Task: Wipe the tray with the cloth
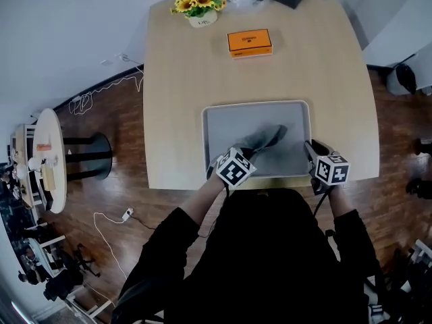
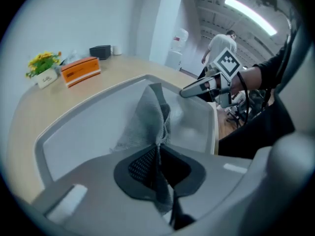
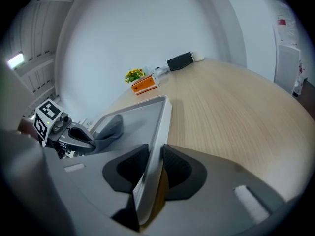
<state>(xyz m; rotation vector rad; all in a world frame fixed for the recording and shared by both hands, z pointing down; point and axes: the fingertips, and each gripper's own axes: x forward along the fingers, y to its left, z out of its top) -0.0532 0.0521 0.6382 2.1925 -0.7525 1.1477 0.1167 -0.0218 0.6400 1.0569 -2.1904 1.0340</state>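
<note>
Softly crumpled grey cloth [image 1: 266,139] lies on smooth rectangular tray [image 1: 233,127].

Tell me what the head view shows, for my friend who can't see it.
A person in black pinches a grey cloth with the left gripper in a grey tray, while the right gripper clamps the tray's right rim. An orange box and yellow flowers sit farther back on the wooden table.

Matt greys on pale wood
The tray [image 1: 228,121] is smooth grey with a dull sheen; the cloth [image 1: 266,139] is soft, rough-woven grey fabric; the table [image 1: 324,79] is matt, pale-grained wood; the floor [image 1: 115,117] at nine o'clock is dark, slightly shiny boards.
</note>
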